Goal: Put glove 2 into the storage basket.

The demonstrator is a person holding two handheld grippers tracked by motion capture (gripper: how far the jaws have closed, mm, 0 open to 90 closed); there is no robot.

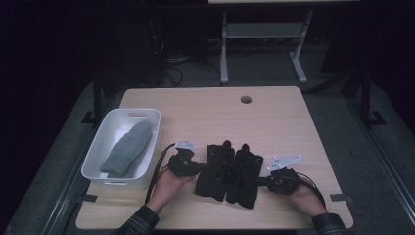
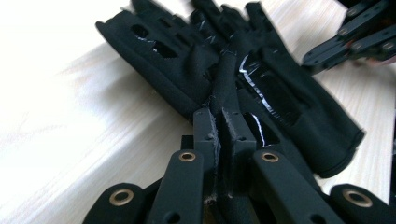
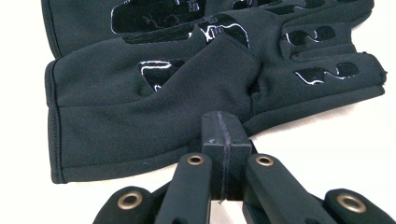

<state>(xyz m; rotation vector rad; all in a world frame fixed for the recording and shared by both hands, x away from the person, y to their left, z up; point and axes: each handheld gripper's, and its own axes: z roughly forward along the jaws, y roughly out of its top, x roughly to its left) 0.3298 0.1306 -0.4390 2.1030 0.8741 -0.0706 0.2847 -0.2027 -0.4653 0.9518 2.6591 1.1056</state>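
— Starting nearest the person: what are the two hands doing?

— Each holds a gripper at the near edge of the wooden table [image 1: 274, 117]. The left gripper [image 1: 201, 167] points right, its jaws pressed together on a raised fold of the left glove [image 1: 215, 171]; the left gripper view shows black cloth squeezed between the pads.

— And the other one?

— The right gripper [image 1: 262, 182] points left at the right glove [image 1: 244, 176]. In the right gripper view its jaws meet with a thin dark seam between them, right at the glove's edge. Probably a sliver of fabric is caught there, but I can't tell for sure.

— How do the gloves lie?

— Flat, side by side and touching, between the two grippers, cuffs toward the person and fingers pointing away. Both are black with glossy patches on the palms.

— Anything farther off?

— At the left of the table stands a white bin [image 1: 147, 115] holding a grey rolled cloth [image 1: 127, 148], lying lengthways. A round hole [image 1: 246, 99] sits near the far edge. Beyond the table, on the dark floor, stand pale metal legs [image 1: 224, 54].
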